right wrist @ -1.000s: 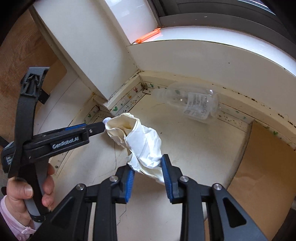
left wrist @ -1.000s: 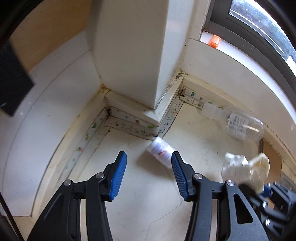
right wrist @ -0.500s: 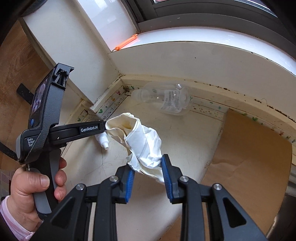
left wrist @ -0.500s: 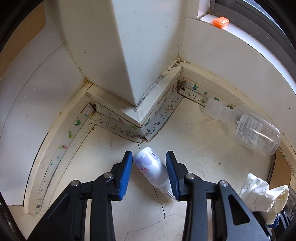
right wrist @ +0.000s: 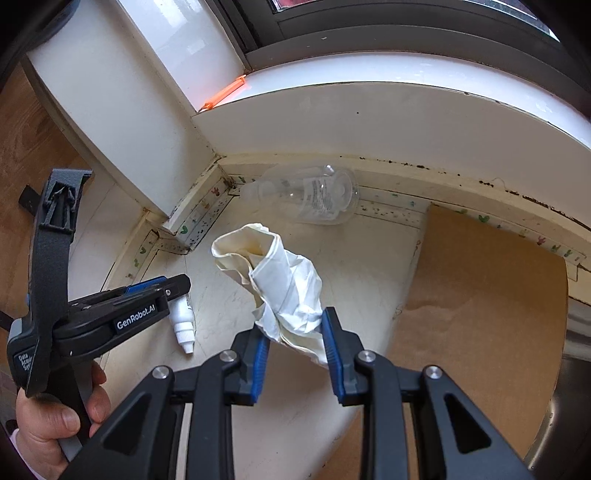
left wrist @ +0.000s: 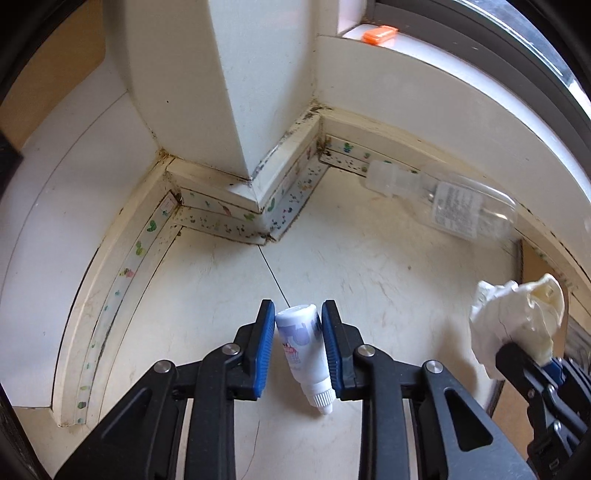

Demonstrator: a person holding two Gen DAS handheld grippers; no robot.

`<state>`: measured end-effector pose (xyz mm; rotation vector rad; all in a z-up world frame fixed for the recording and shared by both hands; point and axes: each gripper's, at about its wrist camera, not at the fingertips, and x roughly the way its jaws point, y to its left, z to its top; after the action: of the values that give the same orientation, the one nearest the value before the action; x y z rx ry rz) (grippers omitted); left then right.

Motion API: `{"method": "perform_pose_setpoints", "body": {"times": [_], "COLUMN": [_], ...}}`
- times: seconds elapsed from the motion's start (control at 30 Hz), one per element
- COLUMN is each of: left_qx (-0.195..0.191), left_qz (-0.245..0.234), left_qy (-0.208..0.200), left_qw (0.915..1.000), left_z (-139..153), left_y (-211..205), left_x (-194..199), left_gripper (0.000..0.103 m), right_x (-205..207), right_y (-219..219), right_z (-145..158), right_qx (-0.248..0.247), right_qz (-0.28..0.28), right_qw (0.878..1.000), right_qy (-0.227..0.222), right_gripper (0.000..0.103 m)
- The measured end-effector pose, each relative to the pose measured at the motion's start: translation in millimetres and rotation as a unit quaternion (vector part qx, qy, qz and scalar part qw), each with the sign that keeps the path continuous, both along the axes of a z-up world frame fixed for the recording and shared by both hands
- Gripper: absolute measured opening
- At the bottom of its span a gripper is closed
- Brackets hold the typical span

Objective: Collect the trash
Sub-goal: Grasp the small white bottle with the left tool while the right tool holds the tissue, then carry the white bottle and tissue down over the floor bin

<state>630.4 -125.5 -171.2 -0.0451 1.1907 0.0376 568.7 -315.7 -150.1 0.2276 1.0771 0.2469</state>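
Left wrist view: small bottle between the pads, wad pinched on the right

Left tool (left wrist: 298, 319) down low over the pale floor (left wrist: 388, 266), blue pads (left wrist: 265, 354) pressed against both sides of a small white dropper bottle (left wrist: 303, 347); clenched on it, cap end pointing back toward the camera. Seen from the right wrist as a black tool body (right wrist: 110, 314) in a hand (right wrist: 55, 424), bottle tip (right wrist: 183, 325) poking out below. Right tool (right wrist: 293, 325) clamped on a crumpled white paper wad (right wrist: 284, 284), held above the floor; same wad (left wrist: 517, 317) at the right edge of the left view. Clear plastic bottle (left wrist: 454, 206) lying on its side against the skirting (left wrist: 236, 218), near the corner, well apart from both tools. Brown cardboard sheet (right wrist: 480, 295) flat on the floor to the right. Orange piece (left wrist: 378, 34) up on the sill
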Motion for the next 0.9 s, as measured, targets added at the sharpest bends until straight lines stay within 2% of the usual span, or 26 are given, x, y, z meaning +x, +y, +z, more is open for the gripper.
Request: {"method": "perform_pose_setpoints", "body": {"times": [0.23, 0.37, 0.6, 0.9], "left_qx": [-0.005, -0.012, -0.023, -0.038], "left_qz": [-0.051, -0.077, -0.122, -0.173], "left_qy": [-0.015, -0.027, -0.050, -0.084], "left_qw": [0.9986, 0.9966, 0.9909, 0.9807], "left_z": [34, 63, 92, 133], "left_y": [-12, 2, 10, 37], "left_x": [-46, -78, -136, -238], "left_gripper": [0.023, 0.023, 0.023, 0.023], "right_x": [-28, -54, -113, -206], "right_y": [12, 20, 37, 59], "right_z": [19, 36, 68, 99], "right_qx": [-0.006, -0.008, -0.015, -0.012], "right_qz": [-0.002, -0.005, -0.017, -0.032], "right_qw": [1.000, 1.000, 0.999, 0.998], "right_qy": [-0.008, -0.018, -0.041, -0.060], "right_gripper": [0.028, 0.028, 0.028, 0.028]}}
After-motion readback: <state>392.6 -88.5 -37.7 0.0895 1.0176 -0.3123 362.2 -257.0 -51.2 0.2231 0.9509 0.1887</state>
